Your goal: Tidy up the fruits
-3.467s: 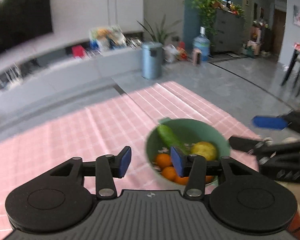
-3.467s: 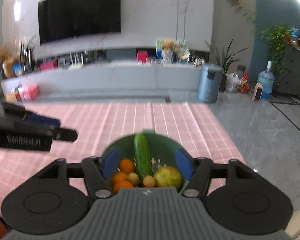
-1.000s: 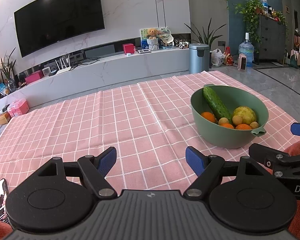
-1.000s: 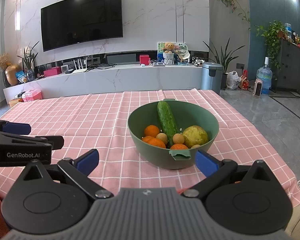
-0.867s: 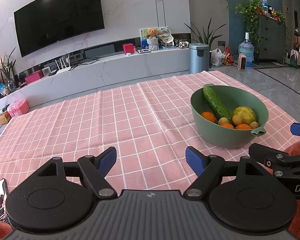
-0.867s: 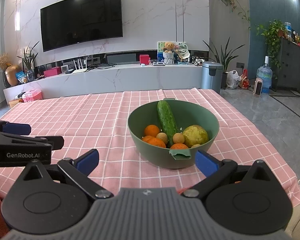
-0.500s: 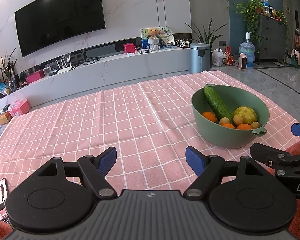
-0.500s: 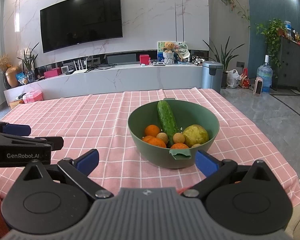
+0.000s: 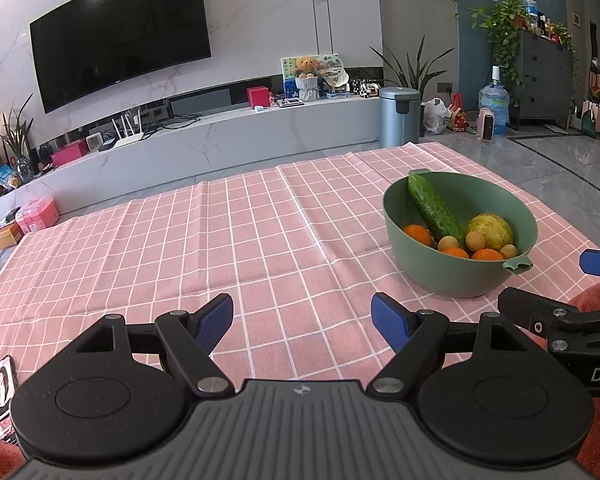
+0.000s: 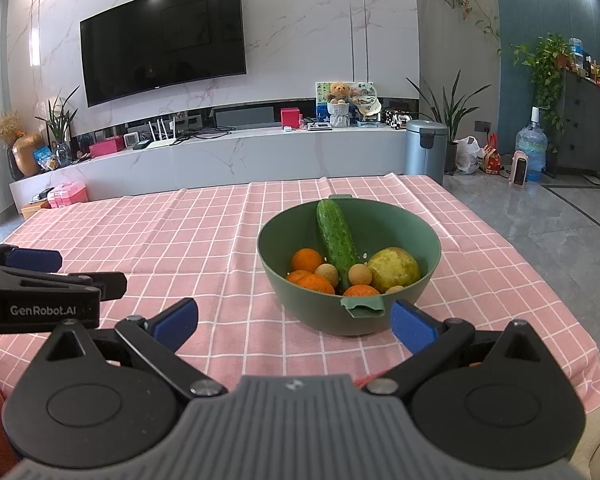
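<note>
In the left wrist view the open, empty left hand-held gripper [image 9: 302, 318] faces bare checked bench [image 9: 228, 248], bowl [image 9: 452, 276] of fruit at right, while in the right wrist view the open right hand-held gripper [image 10: 294, 320] frames that bowl [image 10: 320, 312] at centre, the cloth's edge at right.

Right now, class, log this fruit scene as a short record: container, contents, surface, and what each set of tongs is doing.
container: green bowl, upright
contents: cucumber leaning on far rim; oranges; yellow-green fruit; small tan round fruits
surface: pink checked cloth
left tongs: open, empty
right tongs: open, empty, near the bowl
</note>
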`<state>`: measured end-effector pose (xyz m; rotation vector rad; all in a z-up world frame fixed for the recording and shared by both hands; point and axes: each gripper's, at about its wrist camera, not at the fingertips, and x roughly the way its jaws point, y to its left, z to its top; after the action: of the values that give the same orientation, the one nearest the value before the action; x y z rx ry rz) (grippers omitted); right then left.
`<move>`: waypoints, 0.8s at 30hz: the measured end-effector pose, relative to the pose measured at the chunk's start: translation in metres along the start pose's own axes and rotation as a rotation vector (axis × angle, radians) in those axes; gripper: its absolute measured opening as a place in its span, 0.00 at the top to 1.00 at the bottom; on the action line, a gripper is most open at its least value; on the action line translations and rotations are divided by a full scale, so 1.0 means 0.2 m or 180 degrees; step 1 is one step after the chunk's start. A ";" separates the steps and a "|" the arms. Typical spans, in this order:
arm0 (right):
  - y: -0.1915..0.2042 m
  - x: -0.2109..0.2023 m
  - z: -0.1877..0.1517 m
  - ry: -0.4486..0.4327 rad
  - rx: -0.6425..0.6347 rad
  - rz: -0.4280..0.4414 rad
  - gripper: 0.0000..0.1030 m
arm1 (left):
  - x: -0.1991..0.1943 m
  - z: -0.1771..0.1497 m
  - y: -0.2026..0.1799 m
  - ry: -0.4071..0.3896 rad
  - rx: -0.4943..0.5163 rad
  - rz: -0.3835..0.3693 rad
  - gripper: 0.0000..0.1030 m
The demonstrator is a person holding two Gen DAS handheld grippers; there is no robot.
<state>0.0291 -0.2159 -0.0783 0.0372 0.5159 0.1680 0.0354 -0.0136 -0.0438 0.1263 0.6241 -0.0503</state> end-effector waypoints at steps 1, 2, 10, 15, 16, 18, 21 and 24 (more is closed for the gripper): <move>0.00 0.00 0.00 -0.0002 0.0001 0.0000 0.05 | 0.00 0.00 0.00 0.0003 0.0002 0.0001 0.11; 0.00 0.00 0.00 -0.0001 0.0002 0.0000 0.05 | 0.00 0.00 0.00 0.0001 0.0002 0.0007 0.11; 0.00 0.00 0.00 0.0002 -0.0009 -0.0009 0.05 | 0.00 0.00 0.00 -0.0005 0.0000 0.0008 0.11; 0.00 0.00 0.00 0.0004 -0.0006 -0.0009 0.05 | 0.00 0.00 0.00 0.0007 -0.0002 0.0015 0.10; 0.00 0.00 0.00 0.0002 -0.0009 -0.0007 0.05 | 0.00 0.00 0.00 0.0013 -0.0002 0.0015 0.10; 0.00 0.00 0.00 0.0002 -0.0010 -0.0009 0.05 | -0.01 0.00 0.00 0.0015 -0.0002 0.0016 0.11; 0.00 0.00 0.00 0.0003 -0.0008 -0.0009 0.05 | -0.01 0.00 0.00 0.0017 -0.0004 0.0019 0.11; 0.00 0.00 0.00 0.0003 -0.0009 -0.0009 0.05 | 0.00 0.00 0.00 0.0015 -0.0002 0.0014 0.10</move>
<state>0.0286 -0.2154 -0.0780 0.0337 0.5165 0.1658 0.0348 -0.0142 -0.0431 0.1272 0.6285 -0.0455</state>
